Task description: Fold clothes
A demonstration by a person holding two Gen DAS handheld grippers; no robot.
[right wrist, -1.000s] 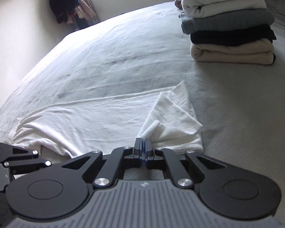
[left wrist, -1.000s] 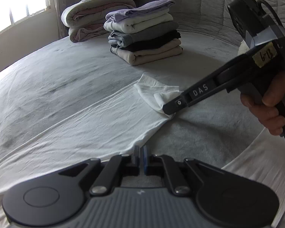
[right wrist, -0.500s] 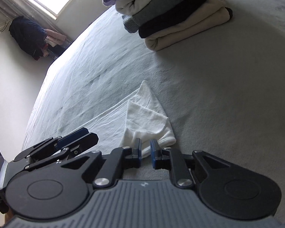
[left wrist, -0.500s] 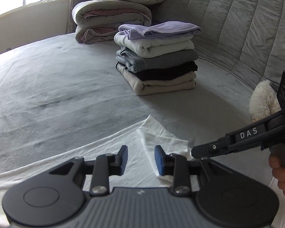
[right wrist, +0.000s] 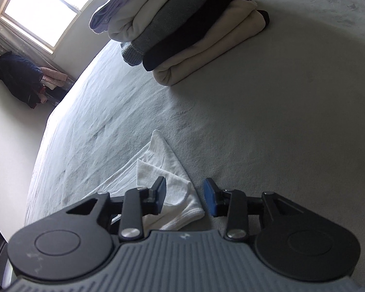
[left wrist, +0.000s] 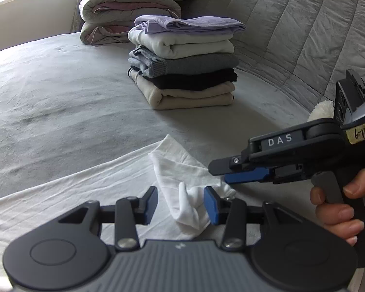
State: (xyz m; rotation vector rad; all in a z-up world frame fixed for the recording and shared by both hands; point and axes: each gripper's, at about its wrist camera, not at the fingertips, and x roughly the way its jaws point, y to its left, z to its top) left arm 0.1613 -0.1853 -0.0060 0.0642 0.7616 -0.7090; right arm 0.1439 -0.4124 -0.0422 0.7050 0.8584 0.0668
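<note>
Nearest in the left wrist view: left tongs, blue pads apart and opening, with a bunched fold of the white garment standing up between them, close against the right-hand pad, not pinched. Just beyond and to the right: right tongs, seen side-on and gripped by a hand, tips hanging over the same crumpled sleeve end. From its own camera: right tongs apart and opening too, the folded white sleeve lying flat under the gap and the left-hand pad, free of both pads. White garment spread long across the grey bed, running off to the left, its sleeve turned back at the near right. Farther on, well apart from the garment: stack of folded clothes, beige at the bottom, then black, grey, cream and lilac on top. Behind that: rolled quilts against the padded headboard. Farthest, in the right wrist view: bright window and dark clothes hung in the corner.
</note>
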